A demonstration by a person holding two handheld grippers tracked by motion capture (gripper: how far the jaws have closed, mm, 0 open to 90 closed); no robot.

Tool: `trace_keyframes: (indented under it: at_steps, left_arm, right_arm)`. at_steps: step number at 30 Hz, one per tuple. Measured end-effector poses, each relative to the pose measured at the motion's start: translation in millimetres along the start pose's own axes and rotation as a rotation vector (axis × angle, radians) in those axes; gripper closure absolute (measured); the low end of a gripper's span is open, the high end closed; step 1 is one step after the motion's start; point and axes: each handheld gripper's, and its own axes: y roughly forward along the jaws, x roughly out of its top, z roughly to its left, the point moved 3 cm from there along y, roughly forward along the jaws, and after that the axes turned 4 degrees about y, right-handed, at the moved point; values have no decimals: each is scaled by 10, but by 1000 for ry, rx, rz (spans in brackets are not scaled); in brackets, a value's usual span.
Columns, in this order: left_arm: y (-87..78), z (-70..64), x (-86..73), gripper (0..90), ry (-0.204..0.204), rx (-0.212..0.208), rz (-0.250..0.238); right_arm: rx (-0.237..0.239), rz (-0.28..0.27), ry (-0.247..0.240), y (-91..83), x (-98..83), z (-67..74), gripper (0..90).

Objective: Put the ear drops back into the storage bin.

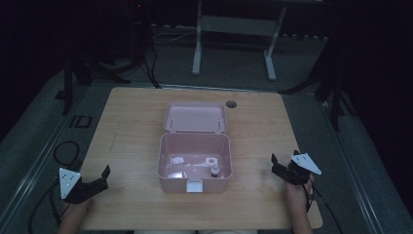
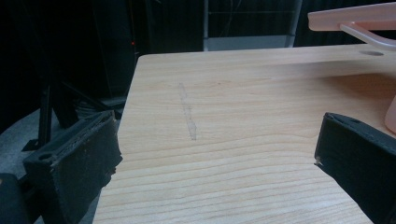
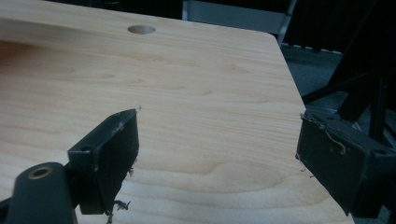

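An open pink plastic box [image 1: 195,178] stands in the middle of the wooden table [image 1: 131,131], its lid [image 1: 195,117] tipped back. Inside it lie a small bottle-like item [image 1: 213,170] and some pale pieces I cannot make out. My left gripper [image 1: 101,177] rests at the table's front left, open, with nothing between its jaws. At the front right my right gripper [image 1: 276,167] is also open and holds nothing. In the left gripper view the left gripper [image 2: 215,154] faces bare wood, with the box lid [image 2: 355,18] at upper right. The right gripper [image 3: 217,149] faces bare wood.
A round cable hole [image 1: 231,104] sits near the table's far edge, also visible as the hole [image 3: 141,29]. A faint scratch [image 2: 187,112] marks the wood on the left. A metal stand [image 1: 234,29] and dark legs stand beyond the table. Cables [image 1: 65,152] lie on the floor at left.
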Motion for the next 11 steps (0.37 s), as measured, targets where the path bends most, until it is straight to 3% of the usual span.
trace_keyframes:
  at_steps: [11]
  left_arm:
    - [1, 3, 0, 4, -5, -2, -1]
  right_arm:
    - [-9, 10, 1, -42, -59, -70, 127]
